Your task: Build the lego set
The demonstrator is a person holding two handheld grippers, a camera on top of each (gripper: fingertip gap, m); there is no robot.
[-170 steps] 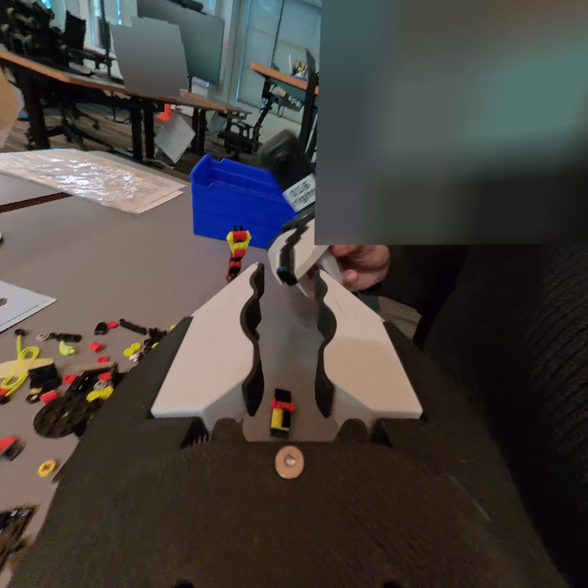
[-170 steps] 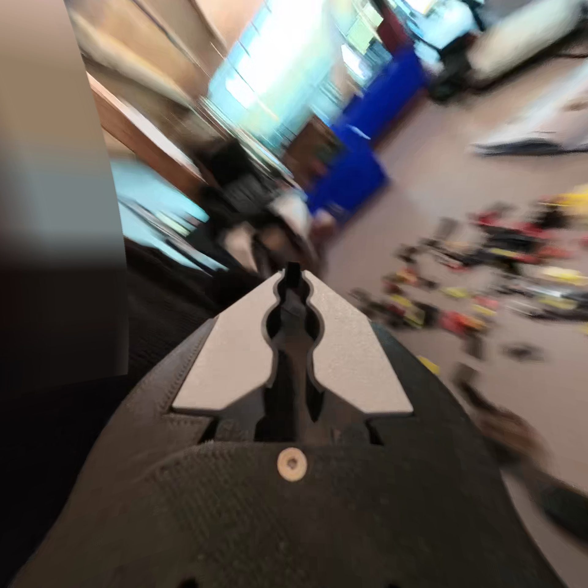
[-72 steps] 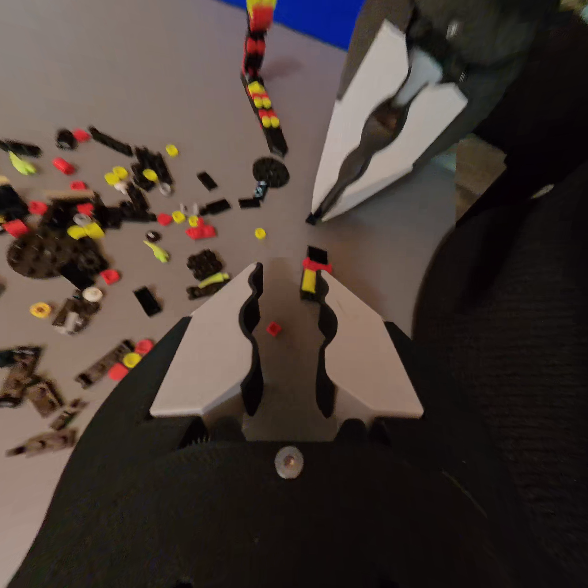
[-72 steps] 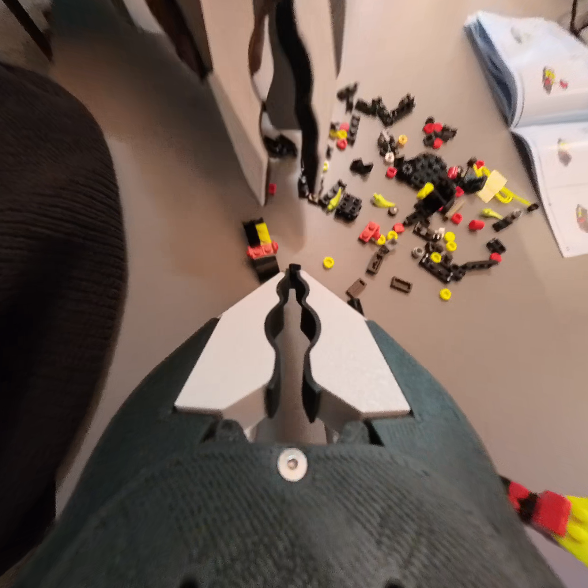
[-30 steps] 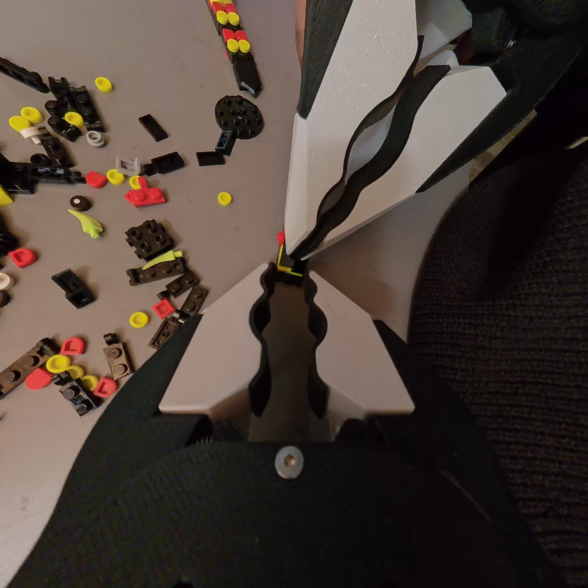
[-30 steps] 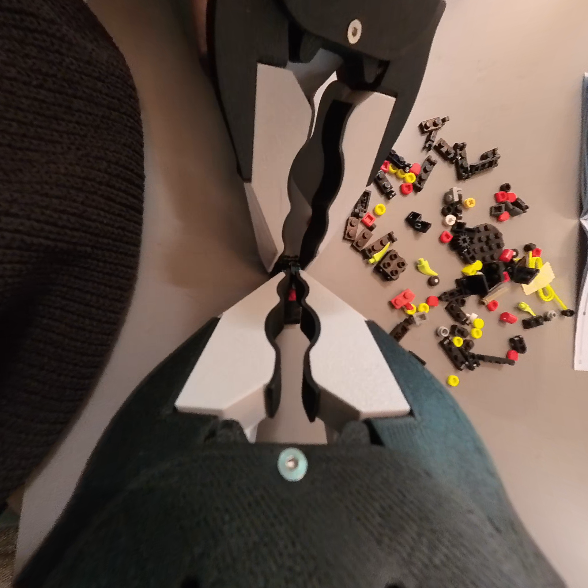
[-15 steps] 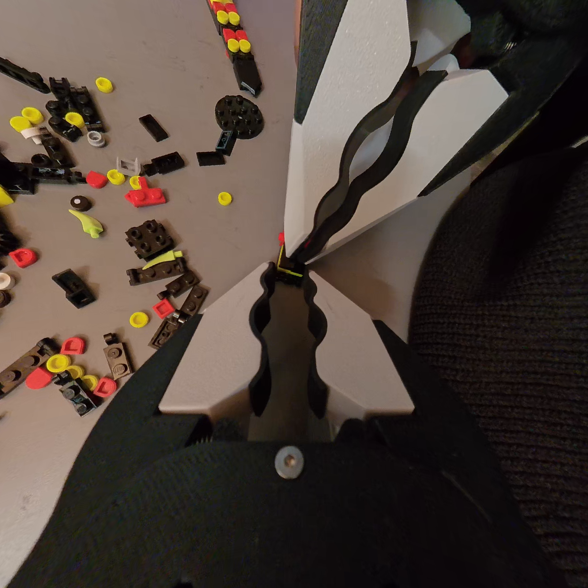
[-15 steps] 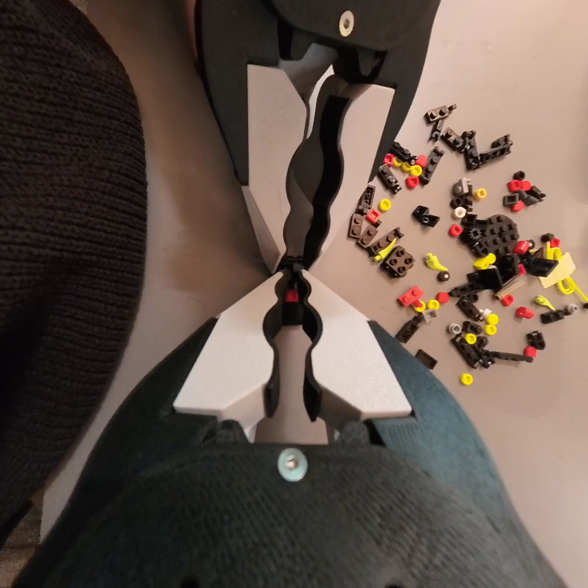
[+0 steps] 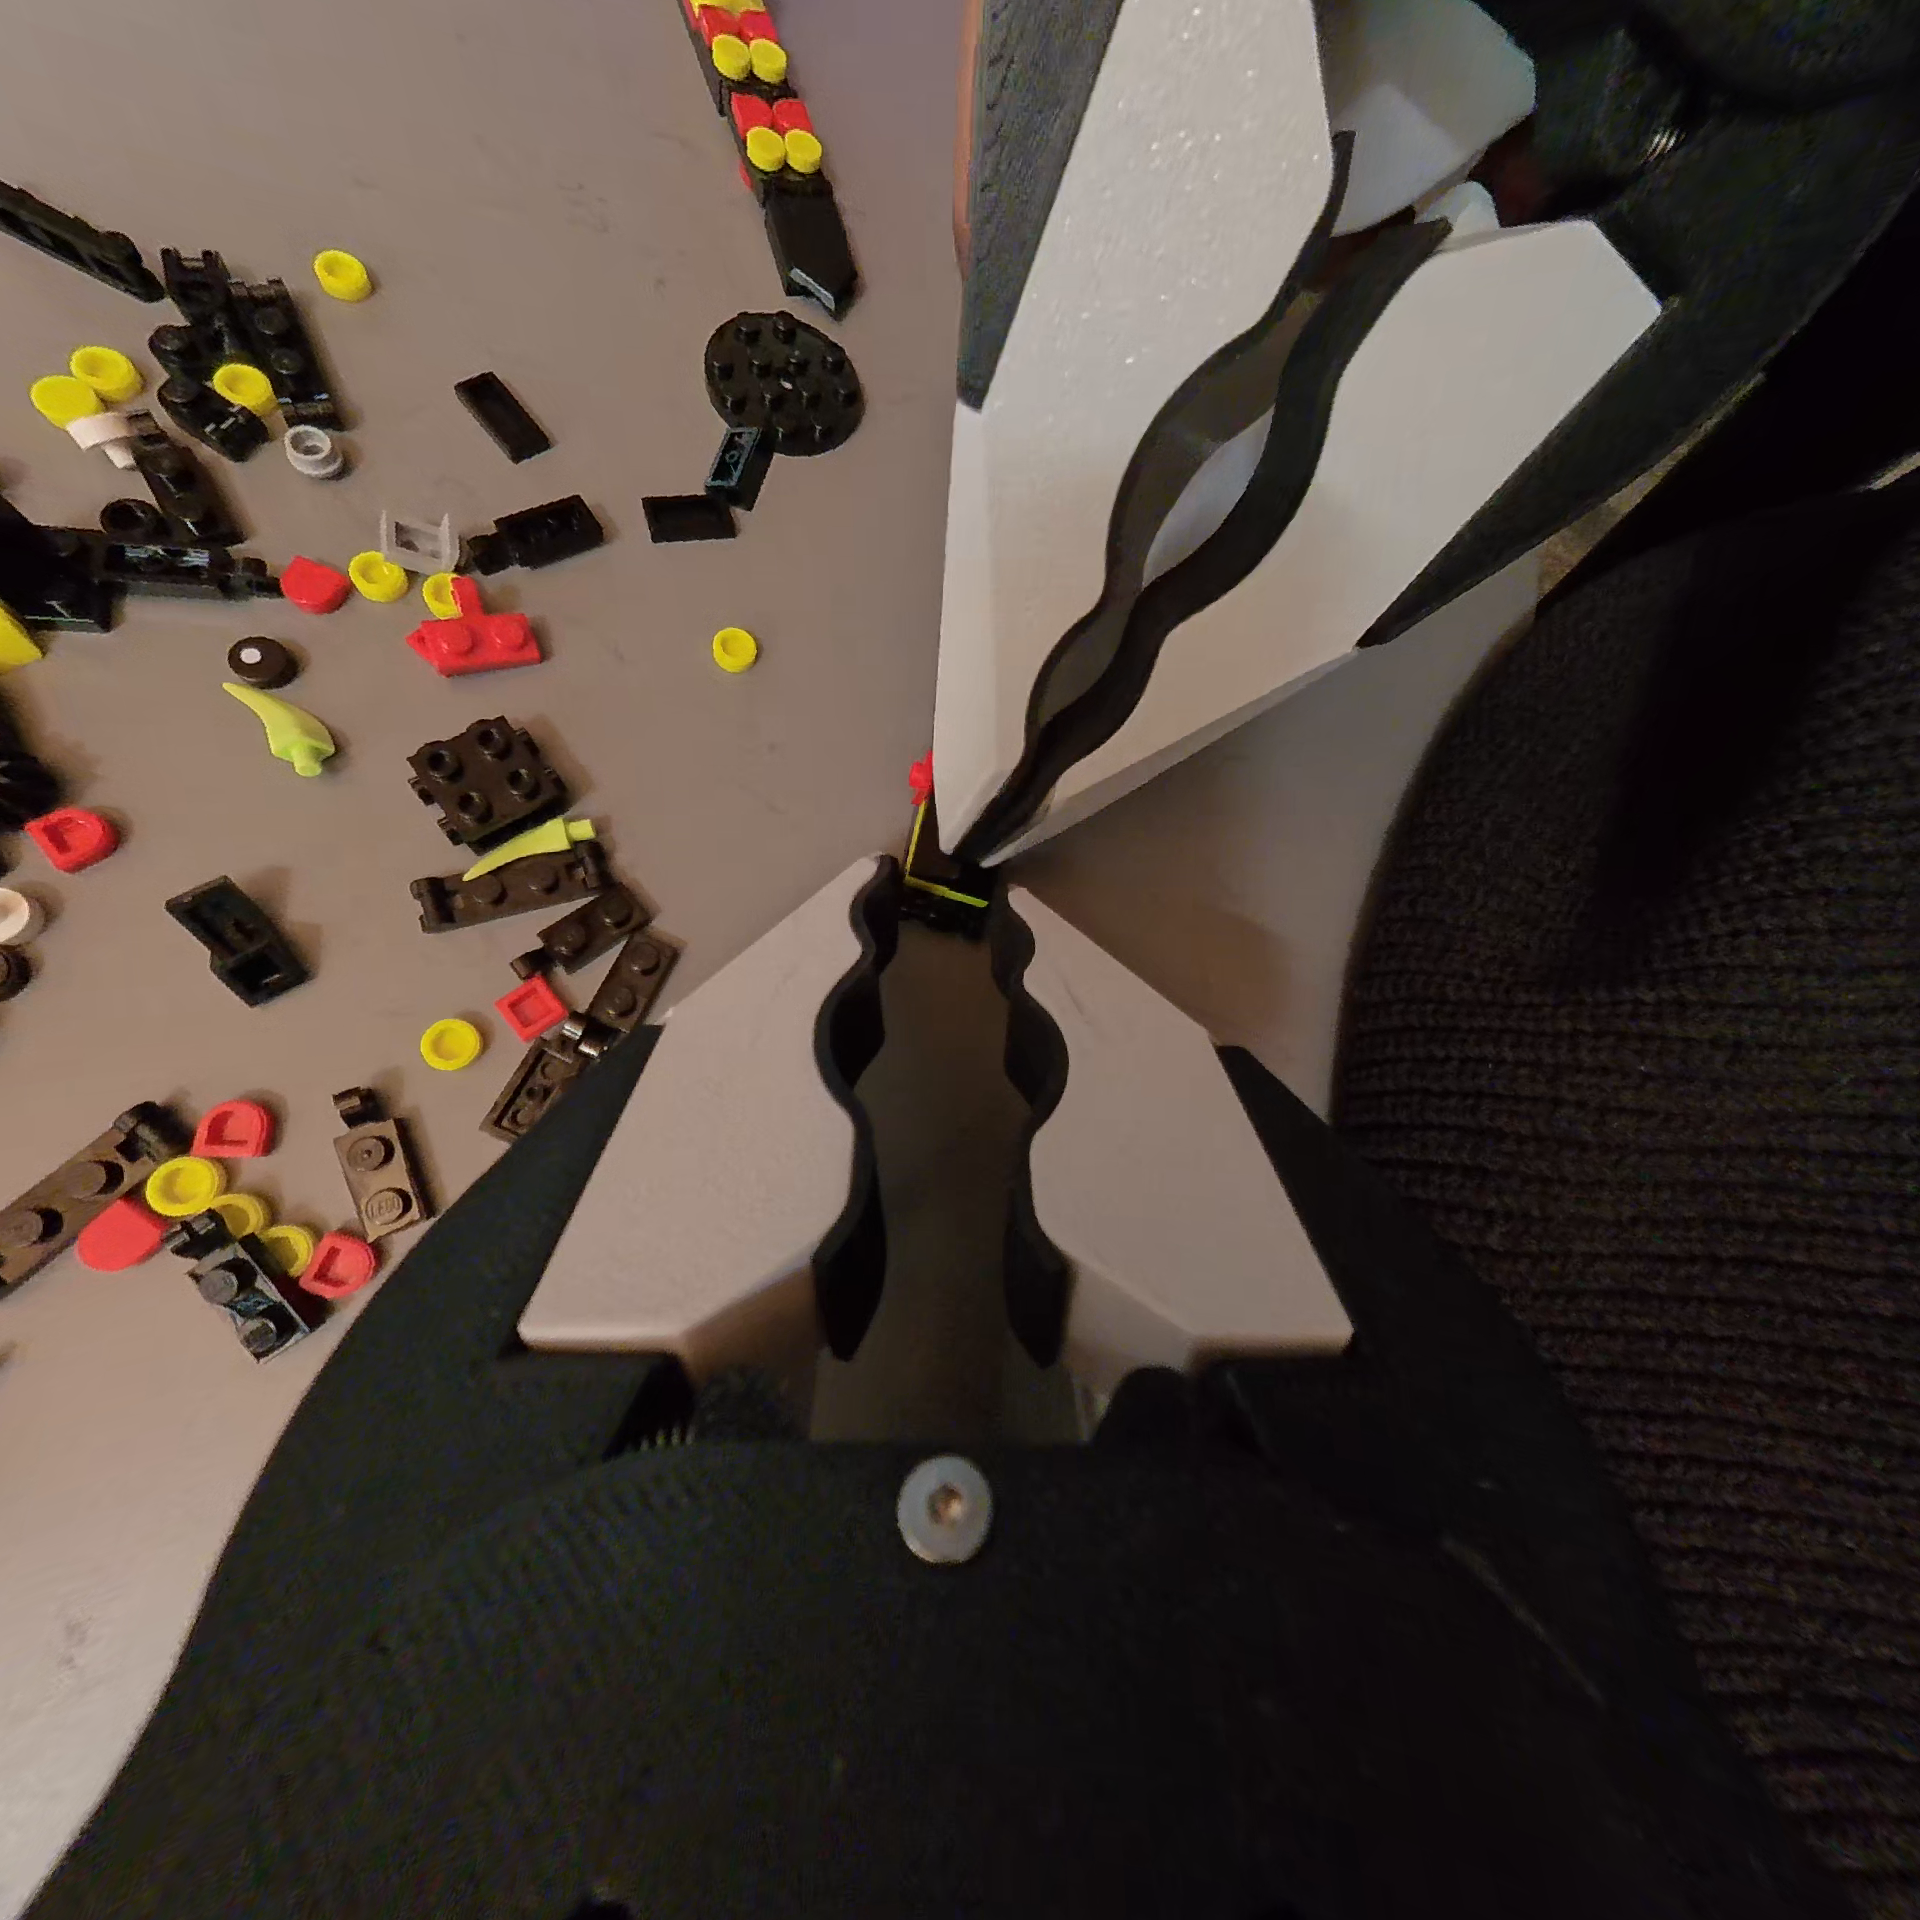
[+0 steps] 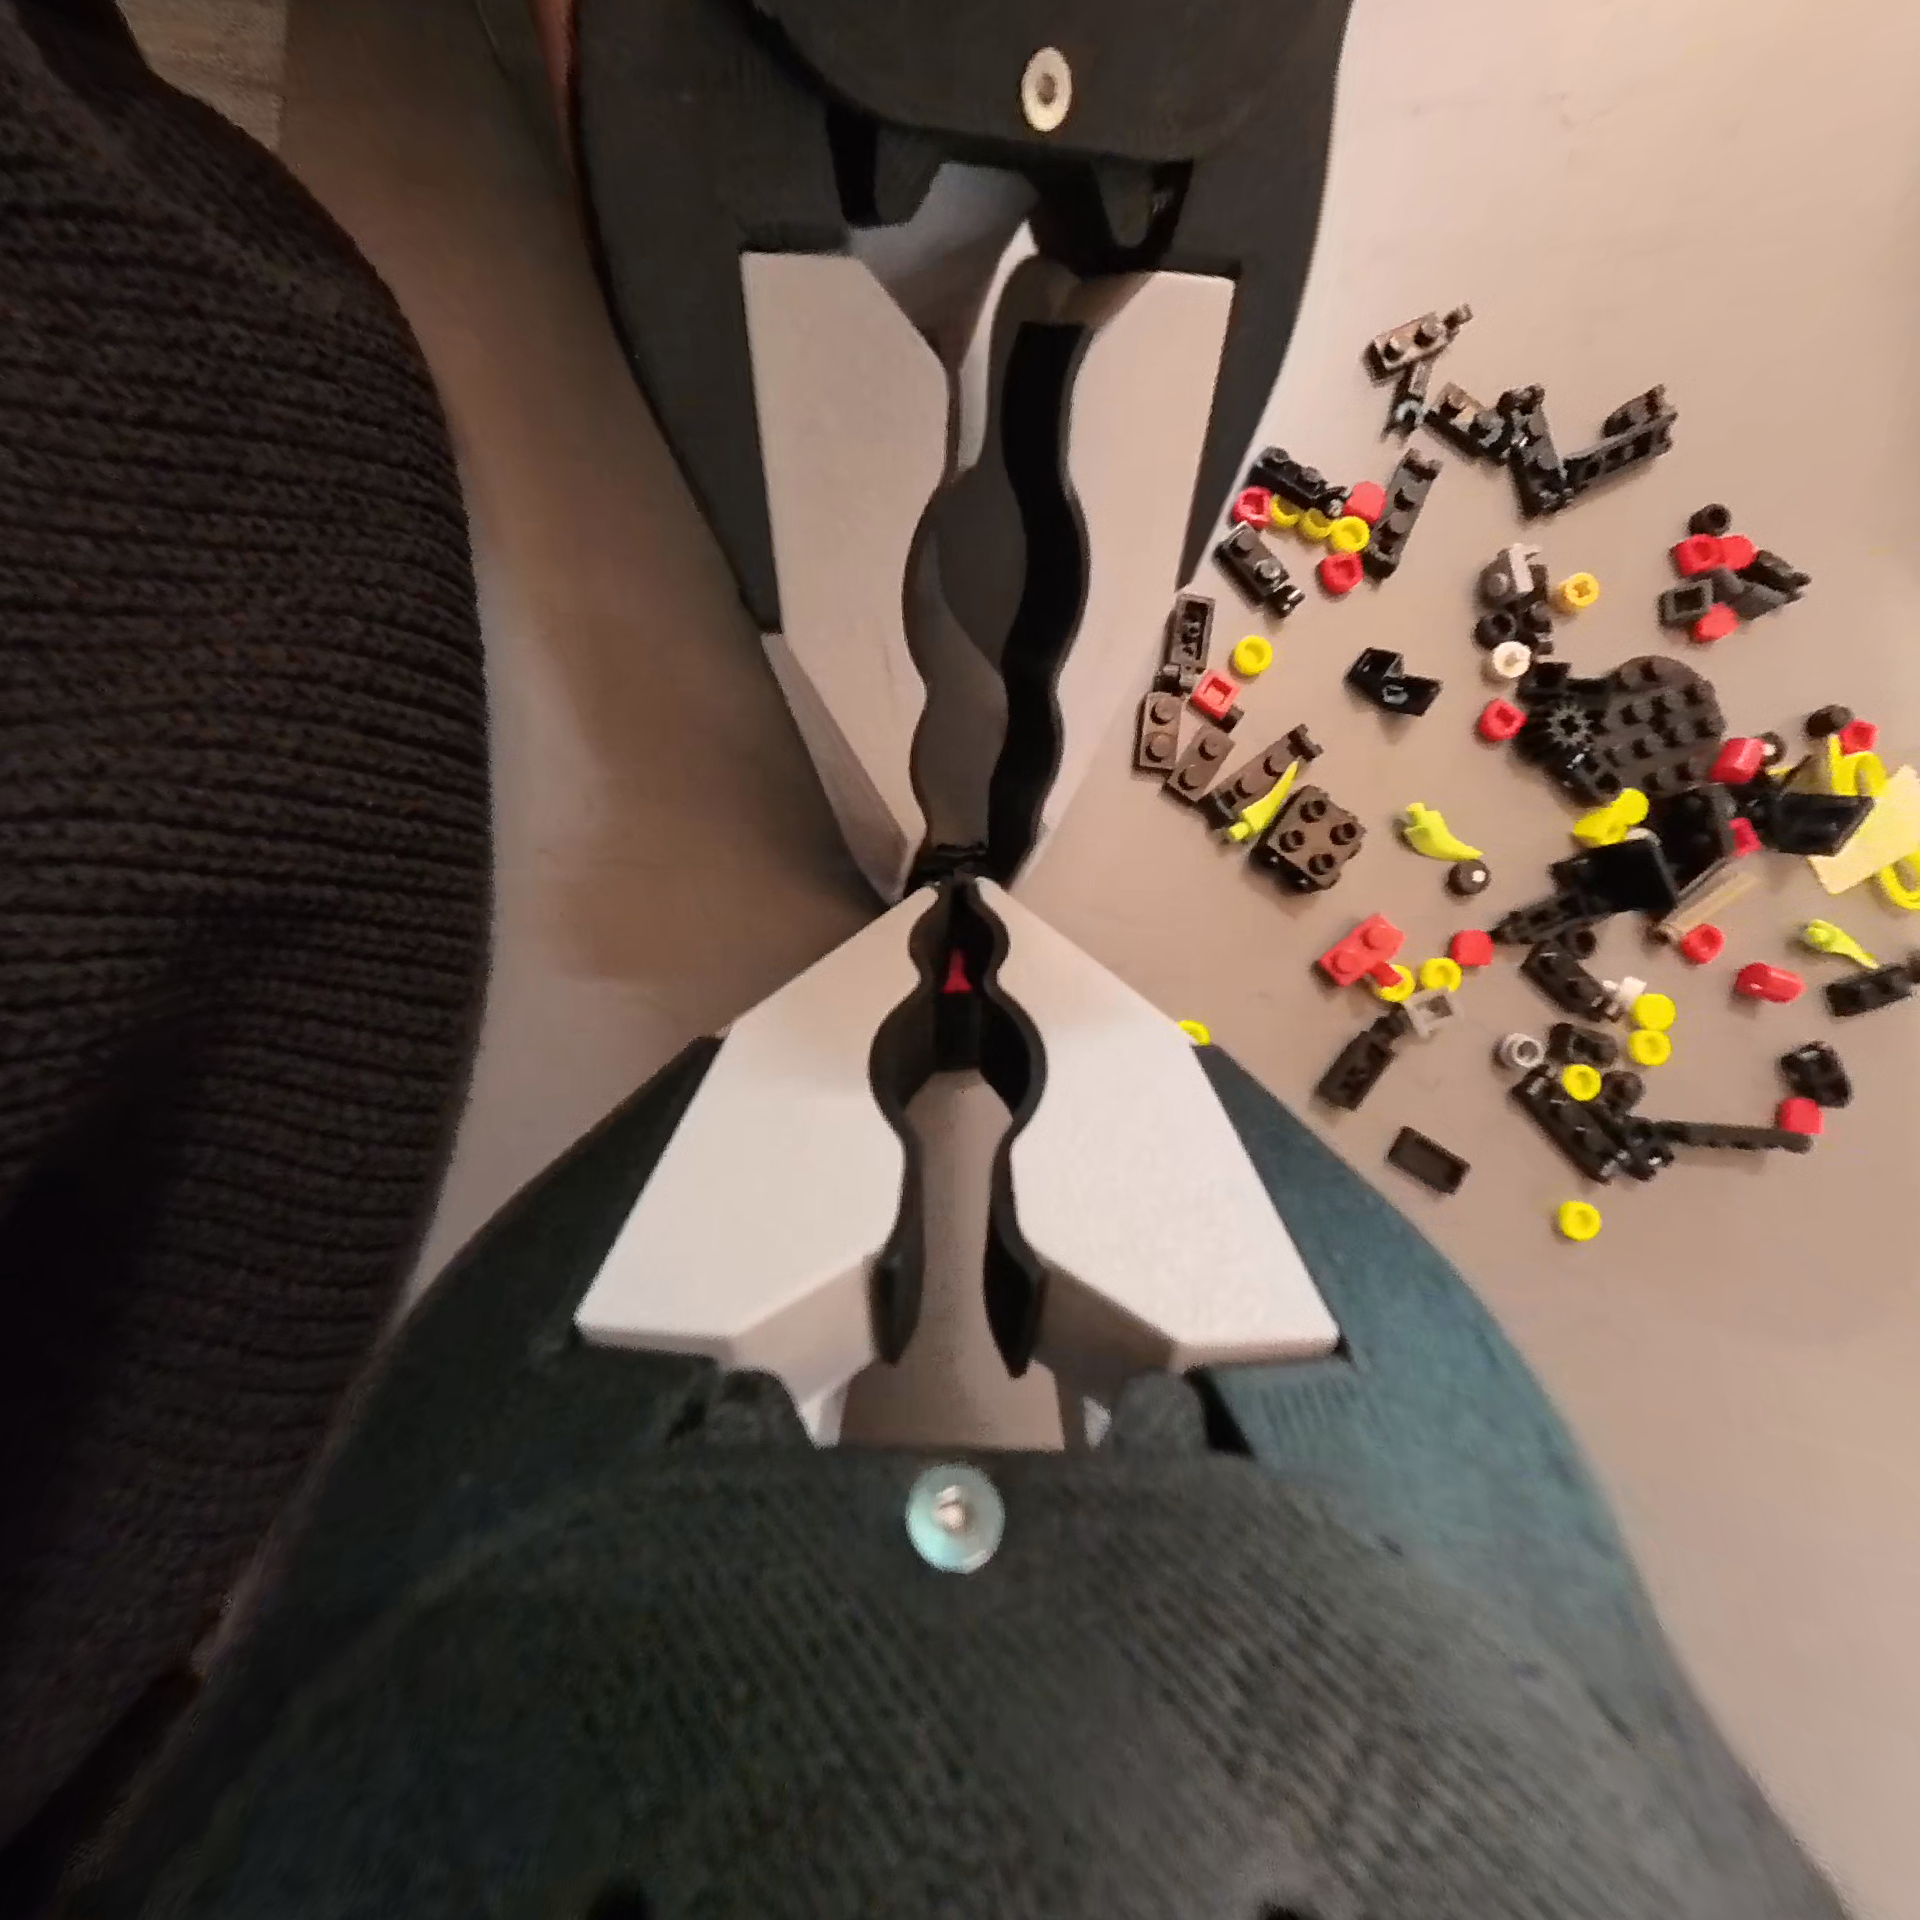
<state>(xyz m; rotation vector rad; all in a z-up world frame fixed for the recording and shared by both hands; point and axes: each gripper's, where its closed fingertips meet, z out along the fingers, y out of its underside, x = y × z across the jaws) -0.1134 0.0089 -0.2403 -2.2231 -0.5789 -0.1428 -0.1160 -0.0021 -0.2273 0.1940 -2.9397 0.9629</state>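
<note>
A small black, yellow and red lego assembly (image 9: pixel 940 902) is held between both grippers just above the grey table (image 9: pixel 582 187). My left gripper (image 9: pixel 940 906) is shut on its near end. My right gripper (image 9: pixel 961 847) comes in from the upper right, tip to tip with the left. In the right wrist view my right gripper (image 10: pixel 956 899) is shut on the assembly (image 10: pixel 954 982), whose black and red part shows between the fingers. The left gripper (image 10: pixel 961 854) meets it from above. Most of the assembly is hidden by the fingertips.
Loose black, red and yellow lego pieces (image 9: pixel 312 727) lie scattered left of the grippers, with a round black plate (image 9: pixel 784 384) and a long black, red and yellow build (image 9: pixel 779 135) farther off. A person's dark knit sleeve (image 9: pixel 1662 1039) fills the right side. My two grippers' fingertips are within a few centimetres of each other.
Both grippers came down to the small assembly on the table and shut on it from opposite ends. Over the last second they have barely moved; the right wrist view shifted slightly.
</note>
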